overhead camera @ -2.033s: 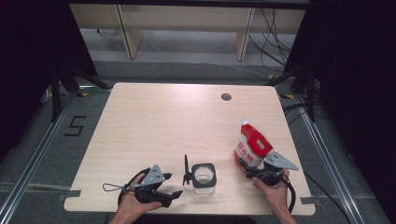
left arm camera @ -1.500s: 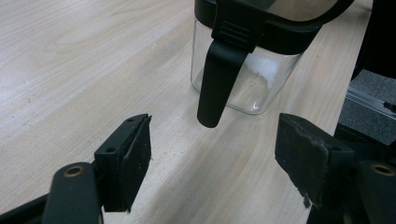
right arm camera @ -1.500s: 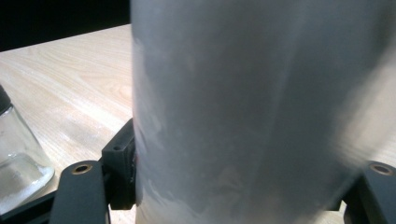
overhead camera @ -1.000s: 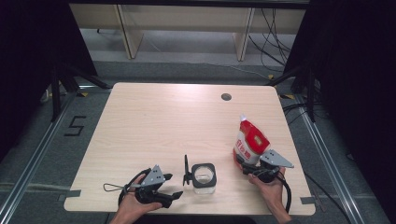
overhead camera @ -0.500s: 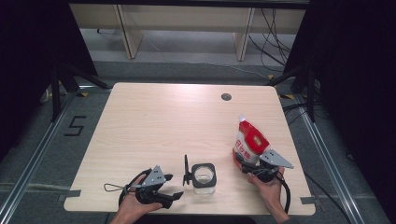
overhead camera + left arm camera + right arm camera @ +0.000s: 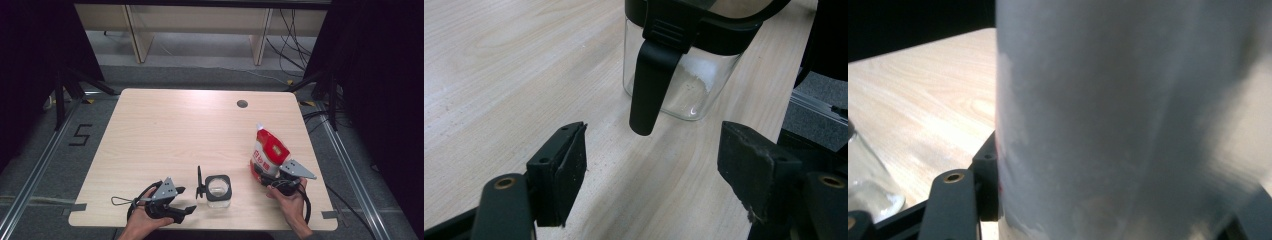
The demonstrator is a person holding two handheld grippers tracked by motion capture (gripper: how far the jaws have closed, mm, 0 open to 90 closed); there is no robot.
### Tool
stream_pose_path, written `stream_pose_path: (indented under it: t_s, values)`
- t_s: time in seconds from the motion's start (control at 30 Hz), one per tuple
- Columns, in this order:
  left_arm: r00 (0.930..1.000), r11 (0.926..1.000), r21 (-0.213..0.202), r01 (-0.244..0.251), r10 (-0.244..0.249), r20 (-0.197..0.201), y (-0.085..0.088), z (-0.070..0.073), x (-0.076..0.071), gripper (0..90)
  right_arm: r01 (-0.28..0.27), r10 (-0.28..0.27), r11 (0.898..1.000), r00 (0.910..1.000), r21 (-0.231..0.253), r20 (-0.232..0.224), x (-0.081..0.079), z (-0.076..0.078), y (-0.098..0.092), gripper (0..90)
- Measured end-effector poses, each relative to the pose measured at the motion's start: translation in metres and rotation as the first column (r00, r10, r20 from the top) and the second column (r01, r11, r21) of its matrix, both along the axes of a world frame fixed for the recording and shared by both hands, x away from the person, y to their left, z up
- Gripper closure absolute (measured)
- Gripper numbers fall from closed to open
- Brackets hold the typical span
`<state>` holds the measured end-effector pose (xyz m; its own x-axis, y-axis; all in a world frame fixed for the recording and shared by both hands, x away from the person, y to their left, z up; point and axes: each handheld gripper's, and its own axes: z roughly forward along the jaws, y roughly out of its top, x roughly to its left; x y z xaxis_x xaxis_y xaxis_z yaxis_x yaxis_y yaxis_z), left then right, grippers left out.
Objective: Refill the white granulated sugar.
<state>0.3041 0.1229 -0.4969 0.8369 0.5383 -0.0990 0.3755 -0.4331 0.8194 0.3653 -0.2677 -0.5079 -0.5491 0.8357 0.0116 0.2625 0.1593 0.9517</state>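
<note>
The wooden table [image 6: 165, 130] took up most of the scene, with a small dark round hole [image 6: 242, 104] near its far edge, right of centre.

Next biggest was the red and white pouch [image 6: 267, 152], which stood upright near the right edge on the near half of the table. The right gripper [image 6: 272, 176] sat at the pouch's base, held by the person's right hand [image 6: 290, 200] coming in from the near edge. In the right gripper view the pouch [image 6: 1128, 120] was between the jaws, and one black pad looked to be touching its side. The jaws had just been closing in on it, so I'd call that clenched on the pouch, lightly at least.

The left gripper [image 6: 182, 200] was near the front edge, left of centre, in the person's left hand [image 6: 142, 222], pointing right toward the jar. Its jaws were wide apart and released, with nothing between the pads [image 6: 569, 172].

Smallest was the clear glass jar [image 6: 218, 191] with a black rim, near the front edge about in the middle, well apart from the pouch. Its black lid [image 6: 199, 182] was flipped up on the left side. In the left gripper view the latch [image 6: 651, 85] hung down just beyond the open jaws, and there was a bit of white stuff in the bottom of the jar.
</note>
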Motion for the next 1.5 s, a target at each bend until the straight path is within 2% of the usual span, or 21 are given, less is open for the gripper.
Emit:
stream_pose_path:
  t_s: [0.07,0.13,0.17,0.2,0.37,0.4,0.5,0.53,0.57,0.6,0.63,0.7,0.73,0.83,1.03,1.2,1.23,1.3,1.37,1.4,1.5]
  values:
    - [0.9998,0.9999,-0.010,-0.012,0.012,-0.019,0.000,0.000,-0.001,27.3,0.007,-0.007,0.999,0.9999,0.034,-0.012,-0.004,0.001,0.003,36.9]
    - [0.9999,0.9999,-0.001,0.010,-0.010,-0.003,0.001,0.001,0.000,27.3,0.000,0.000,1.000,1.0000,0.009,0.000,-0.006,0.003,0.002,37.0]
    - [1.0000,1.0000,-0.004,0.009,-0.009,0.002,0.001,0.001,0.000,27.4,-0.008,0.009,0.999,0.9997,-0.038,0.021,-0.006,0.004,0.000,37.1]
    - [0.9999,0.9999,0.003,0.012,-0.012,0.005,0.001,0.001,0.000,27.5,0.000,0.000,1.000,1.0000,-0.028,0.008,-0.010,0.005,0.002,37.1]
    - [0.9999,0.9998,0.017,-0.002,0.002,-0.013,0.003,0.001,0.001,27.5,-0.015,0.025,0.993,0.9963,-0.117,0.082,-0.017,0.014,0.004,37.3]
    - [0.9996,0.9999,-0.010,-0.008,0.008,-0.027,0.001,0.001,-0.001,27.5,-0.021,0.033,0.991,0.9955,-0.131,0.088,-0.020,0.016,0.004,37.3]
    - [0.9997,0.9997,-0.017,-0.015,0.015,-0.020,0.001,0.001,-0.001,27.4,-0.026,0.043,0.989,0.9926,-0.142,0.114,-0.027,0.021,0.005,37.4]
    - [1.0000,0.9997,0.020,0.009,-0.010,0.003,0.004,0.002,0.001,27.4,-0.028,0.048,0.988,0.9906,-0.154,0.128,-0.029,0.023,0.005,37.4]
    - [1.0000,1.0000,-0.002,0.002,-0.002,0.002,0.002,0.001,0.001,27.4,-0.019,0.042,0.986,0.9901,-0.165,0.134,-0.032,0.024,0.004,37.4]
    - [1.0000,1.0000,-0.002,0.001,-0.001,0.001,0.002,0.001,0.001,27.4,-0.004,0.030,0.983,0.9898,-0.186,0.139,-0.037,0.026,0.004,37.4]
    - [1.0000,1.0000,-0.003,0.000,0.000,0.000,0.003,0.001,0.001,27.4,-0.004,0.051,0.970,0.9812,-0.242,0.186,-0.038,0.029,0.002,37.4]
    - [0.9998,0.9998,0.013,-0.017,0.017,-0.010,0.004,0.000,0.001,27.3,-0.005,0.062,0.961,0.9779,-0.275,0.200,-0.046,0.032,0.002,37.4]
    - [0.9996,0.9997,-0.008,-0.024,0.024,-0.015,0.002,0.000,0.000,27.3,-0.004,0.063,0.958,0.9782,-0.286,0.198,-0.050,0.034,0.001,37.4]
    - [1.0000,0.9999,0.005,-0.009,0.009,0.003,0.003,0.000,0.002,27.1,-0.005,0.077,0.950,0.9728,-0.314,0.219,-0.056,0.037,0.000,37.5]
    - [0.9995,0.9997,-0.008,-0.025,0.024,-0.021,0.002,-0.001,0.000,26.7,-0.004,0.090,0.933,0.9714,-0.361,0.220,-0.064,0.040,-0.001,37.5]
    - [0.9999,0.9999,-0.007,-0.013,0.013,0.000,0.003,0.000,0.002,25.8,0.020,0.099,0.908,0.9599,-0.418,0.262,-0.071,0.045,0.001,37.5]
    - [0.9995,0.9996,-0.006,-0.028,0.027,-0.015,0.003,0.000,0.001,25.5,0.020,0.100,0.905,0.9607,-0.424,0.259,-0.073,0.046,0.000,37.5]
    - [0.9999,0.9999,0.003,-0.012,0.012,0.002,0.004,0.000,0.002,25.0,0.023,0.101,0.905,0.9581,-0.425,0.268,-0.076,0.048,0.000,37.6]
    - [0.9995,0.9998,0.000,-0.021,0.021,-0.022,0.004,0.001,0.002,24.5,0.030,0.122,0.879,0.9508,-0.476,0.285,-0.080,0.049,-0.001,37.6]
    - [0.9993,0.9998,0.002,-0.020,0.020,-0.030,0.005,0.001,0.002,24.3,0.030,0.126,0.876,0.9496,-0.482,0.287,-0.082,0.049,0.000,37.6]
    - [0.9999,0.9999,0.003,-0.013,0.013,-0.002,0.005,0.001,0.003,22.9,0.026,0.148,0.851,0.9464,-0.524,0.287,-0.088,0.049,0.002,37.6]
